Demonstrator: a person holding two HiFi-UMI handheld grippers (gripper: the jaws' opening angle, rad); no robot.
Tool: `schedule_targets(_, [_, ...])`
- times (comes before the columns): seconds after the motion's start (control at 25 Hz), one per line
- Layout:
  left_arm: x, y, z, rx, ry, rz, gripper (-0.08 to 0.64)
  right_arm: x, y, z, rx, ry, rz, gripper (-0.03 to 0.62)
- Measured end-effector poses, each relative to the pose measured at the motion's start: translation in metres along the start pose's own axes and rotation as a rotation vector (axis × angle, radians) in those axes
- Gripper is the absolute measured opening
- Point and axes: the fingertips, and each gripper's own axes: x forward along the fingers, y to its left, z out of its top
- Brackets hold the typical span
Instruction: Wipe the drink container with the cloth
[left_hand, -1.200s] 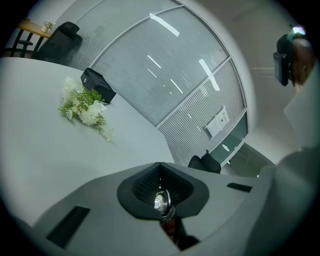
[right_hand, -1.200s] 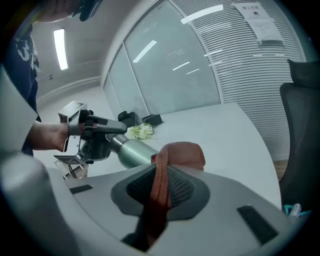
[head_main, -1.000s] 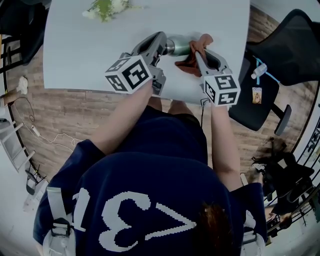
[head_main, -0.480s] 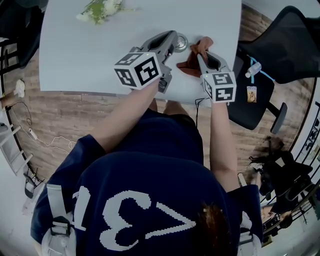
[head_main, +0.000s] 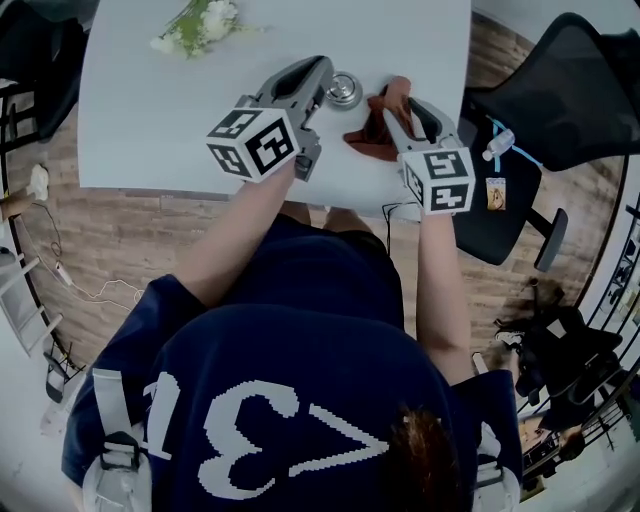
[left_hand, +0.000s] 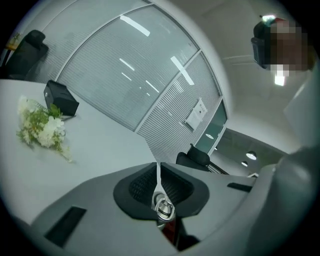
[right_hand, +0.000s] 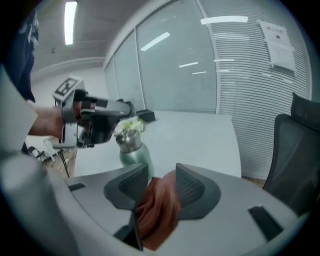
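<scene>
A green drink container (right_hand: 134, 152) with a silver cap (head_main: 345, 90) stands upright on the white table (head_main: 150, 110). My left gripper (head_main: 322, 72) is shut on its top; the cap (left_hand: 163, 207) shows just under the closed jaws (left_hand: 158, 172). The rust-red cloth (head_main: 368, 135) hangs just right of the bottle. My right gripper (head_main: 398, 95) has just been opening its jaws. The cloth (right_hand: 157, 207) still sits loosely between the right gripper (right_hand: 157, 172) pads, with a gap beside it. In the right gripper view the left gripper (right_hand: 129, 106) reaches in from the left above the cap.
A bunch of white flowers (head_main: 200, 25) lies at the table's far left, with a black box (left_hand: 61, 98) beyond it. Black office chairs (head_main: 570, 90) stand to the right of the table, one (right_hand: 300, 150) close by. The table's near edge runs under both grippers.
The bottle went from tilted, with its green side showing, to upright under the left gripper. The right jaws opened around the cloth. Both grippers shifted slightly.
</scene>
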Motion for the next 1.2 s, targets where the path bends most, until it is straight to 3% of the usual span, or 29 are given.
schedule_targets(0.08, [-0.006, -0.002, 0.017, 0.079, -0.029, 0.011, 0.017, -0.02, -0.008, 0.036, 0.042, -0.13, -0.018, 0.164])
schedule_targets(0.16, [-0.013, -0.006, 0.036, 0.179, -0.067, 0.014, 0.017, -0.045, -0.015, 0.076, 0.082, -0.287, -0.047, 0.046])
schedule_targets(0.28, [-0.025, -0.017, 0.065, 0.338, -0.126, 0.013, 0.015, -0.08, -0.021, 0.127, 0.113, -0.468, -0.089, 0.025])
schedule_targets(0.44, [-0.039, -0.034, 0.095, 0.488, -0.199, 0.022, 0.015, -0.121, -0.028, 0.169, 0.139, -0.609, -0.136, 0.023])
schedule_targets(0.76, [-0.054, -0.044, 0.121, 0.538, -0.247, 0.049, 0.017, -0.16, -0.026, 0.209, 0.111, -0.726, -0.186, 0.023])
schedule_targets(1.2, [-0.068, -0.061, 0.134, 0.615, -0.274, 0.04, 0.017, -0.167, -0.006, 0.227, 0.061, -0.756, -0.193, 0.023])
